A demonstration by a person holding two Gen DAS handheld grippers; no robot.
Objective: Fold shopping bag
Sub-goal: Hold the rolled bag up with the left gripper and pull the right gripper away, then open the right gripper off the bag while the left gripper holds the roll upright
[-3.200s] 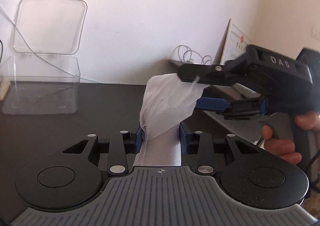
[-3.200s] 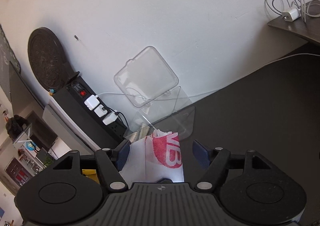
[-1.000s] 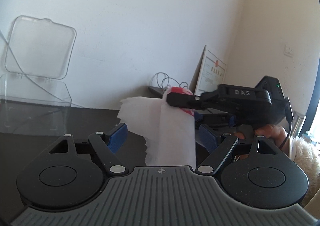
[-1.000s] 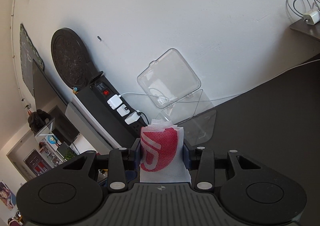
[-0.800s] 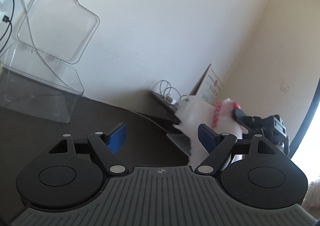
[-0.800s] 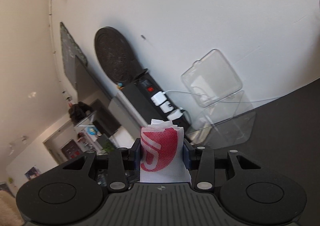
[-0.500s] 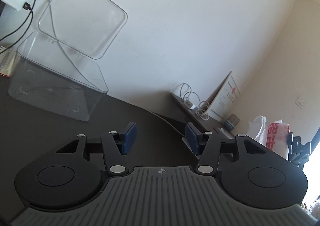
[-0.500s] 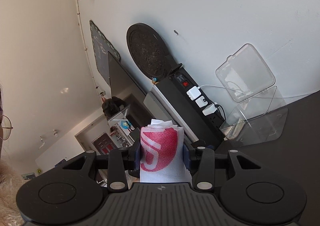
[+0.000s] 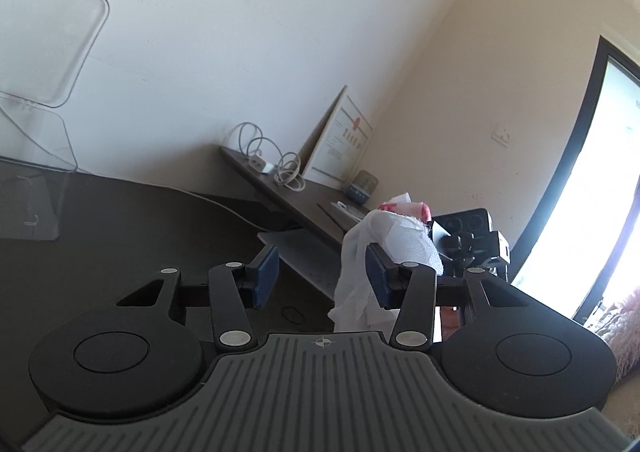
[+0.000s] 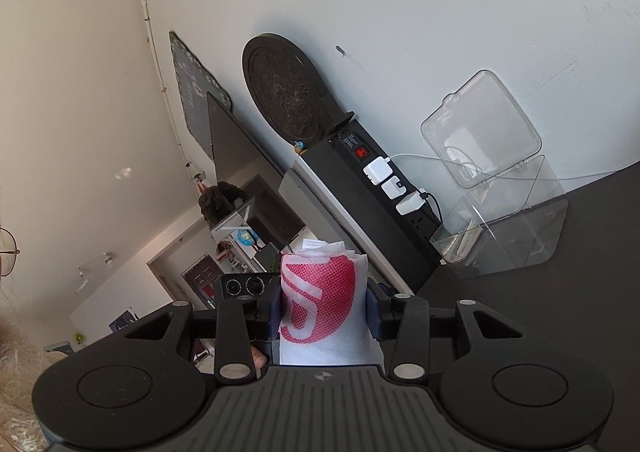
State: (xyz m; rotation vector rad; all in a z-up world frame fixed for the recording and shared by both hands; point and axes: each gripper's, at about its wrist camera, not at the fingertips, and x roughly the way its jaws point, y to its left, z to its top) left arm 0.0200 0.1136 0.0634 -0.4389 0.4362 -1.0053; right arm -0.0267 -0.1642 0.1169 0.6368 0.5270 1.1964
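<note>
The folded shopping bag (image 10: 320,300), white with a red logo, stands upright between the pads of my right gripper (image 10: 324,304), which is shut on it. In the left wrist view the same bag (image 9: 396,236) hangs in the air at the right, held up from behind by the right gripper's black housing (image 9: 472,236). My left gripper (image 9: 322,270) is closing. A loose white flap of the bag lies just inside its right pad (image 9: 378,278). The left pad (image 9: 266,272) is well apart from the fabric.
A clear plastic box (image 10: 504,228) with its lid up stands on the black table (image 9: 120,232). Behind it are a power strip with chargers (image 10: 392,188) and a round black disc (image 10: 286,92). A side shelf carries cables and a framed sheet (image 9: 340,140).
The left gripper let go of the bag, swung away, then came back beside it with narrower jaws. The right gripper kept its grip and turned left toward the room.
</note>
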